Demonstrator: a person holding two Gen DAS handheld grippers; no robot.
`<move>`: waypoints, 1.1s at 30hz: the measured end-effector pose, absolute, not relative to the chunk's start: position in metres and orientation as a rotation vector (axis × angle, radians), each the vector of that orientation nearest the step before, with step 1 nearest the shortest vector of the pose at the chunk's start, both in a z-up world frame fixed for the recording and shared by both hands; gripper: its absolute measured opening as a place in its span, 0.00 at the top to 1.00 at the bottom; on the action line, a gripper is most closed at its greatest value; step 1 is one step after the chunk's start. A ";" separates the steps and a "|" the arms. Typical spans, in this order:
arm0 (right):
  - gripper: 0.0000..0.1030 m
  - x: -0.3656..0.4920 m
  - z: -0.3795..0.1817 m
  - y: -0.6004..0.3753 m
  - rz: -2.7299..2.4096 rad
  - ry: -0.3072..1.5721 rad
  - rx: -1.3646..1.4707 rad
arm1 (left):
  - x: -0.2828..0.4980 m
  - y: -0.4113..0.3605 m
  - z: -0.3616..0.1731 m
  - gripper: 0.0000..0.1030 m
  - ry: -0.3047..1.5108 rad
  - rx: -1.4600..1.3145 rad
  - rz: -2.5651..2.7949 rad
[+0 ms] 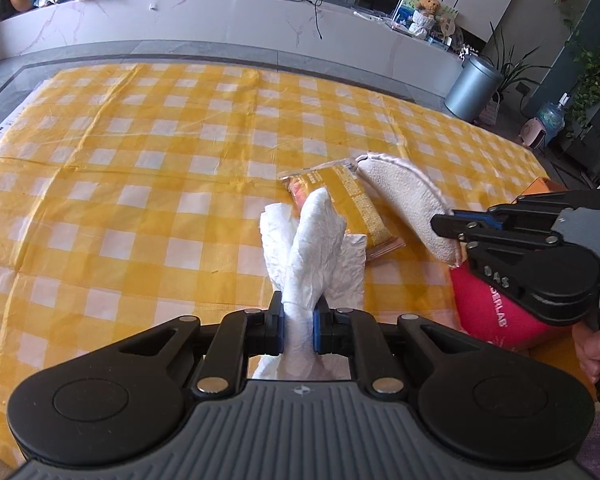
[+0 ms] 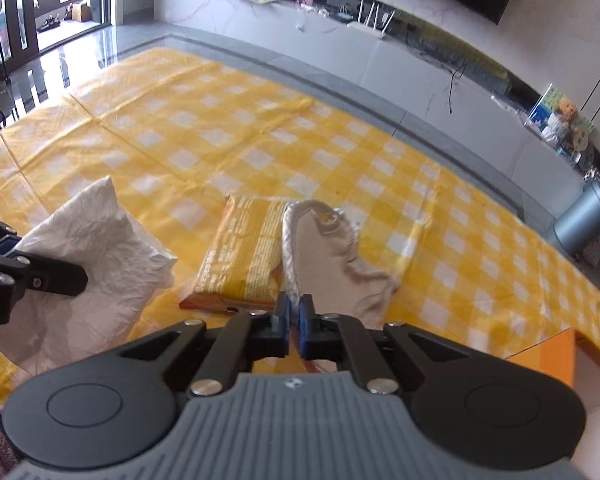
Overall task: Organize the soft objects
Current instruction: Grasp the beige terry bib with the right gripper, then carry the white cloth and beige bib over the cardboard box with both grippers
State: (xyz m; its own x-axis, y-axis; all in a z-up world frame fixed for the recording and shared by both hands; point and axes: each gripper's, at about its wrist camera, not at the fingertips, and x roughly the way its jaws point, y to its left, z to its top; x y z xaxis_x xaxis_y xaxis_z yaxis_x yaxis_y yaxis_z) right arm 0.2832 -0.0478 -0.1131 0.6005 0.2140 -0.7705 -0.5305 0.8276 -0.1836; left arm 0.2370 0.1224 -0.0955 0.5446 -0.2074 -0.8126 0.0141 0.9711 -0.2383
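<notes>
Left wrist view: the left gripper point(image 1: 299, 330) pinches a crumpled white tissue point(image 1: 314, 248) between its blue pads, the paper bunched into a stalk at the pinch and fanning out beyond the fingertips. It is held over a yellow and white checked tablecloth point(image 1: 140, 168). Just beyond the tissue a yellow snack packet point(image 1: 356, 204) lies flat on the cloth. Touching the packet's right edge is a white terry cloth point(image 1: 404, 204), rounded in shape, running toward the right gripper point(image 1: 456, 226), which enters from the right. A pink soft object point(image 1: 488, 312) with white lettering sits below that gripper, near the right edge.

Right wrist view: the right gripper point(image 2: 294, 320) has its jaws pressed nearly together on the near edge of the terry cloth point(image 2: 332, 264), which lifts away from the fingertips and overlaps the right side of the snack packet point(image 2: 244, 252). To the left, the tissue point(image 2: 100, 248) hangs from the left gripper point(image 2: 60, 280). An orange box point(image 2: 556, 356) shows at the near right, at the tablecloth's point(image 2: 180, 128) edge.
</notes>
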 end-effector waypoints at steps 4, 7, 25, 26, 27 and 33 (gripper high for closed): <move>0.99 0.263 -0.077 -0.059 0.451 0.762 -0.390 | 0.219 0.119 -0.071 0.87 0.952 -0.207 -0.131; 0.99 0.245 -0.051 -0.068 0.460 0.725 -0.359 | 0.204 0.115 -0.050 0.87 0.921 -0.202 -0.133; 0.99 0.107 0.064 -0.189 0.389 0.541 -0.269 | 0.150 0.015 0.039 0.87 0.774 -0.130 -0.323; 0.99 0.103 0.066 -0.199 0.369 0.537 -0.269 | 0.151 0.006 0.040 0.87 0.772 -0.124 -0.341; 0.99 0.098 0.068 -0.210 0.349 0.535 -0.267 | 0.153 -0.005 0.041 0.86 0.772 -0.117 -0.361; 0.99 0.086 0.068 -0.270 0.231 0.544 -0.271 | 0.176 -0.070 0.039 0.86 0.784 -0.065 -0.468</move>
State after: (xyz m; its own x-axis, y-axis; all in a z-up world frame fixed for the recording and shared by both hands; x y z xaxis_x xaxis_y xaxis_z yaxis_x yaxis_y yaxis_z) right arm 0.0859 -0.2704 0.0677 0.8311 0.1441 -0.5371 -0.2867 0.9386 -0.1918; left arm 0.1755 -0.0698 0.0388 0.6116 -0.4291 -0.6647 0.3815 0.8960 -0.2274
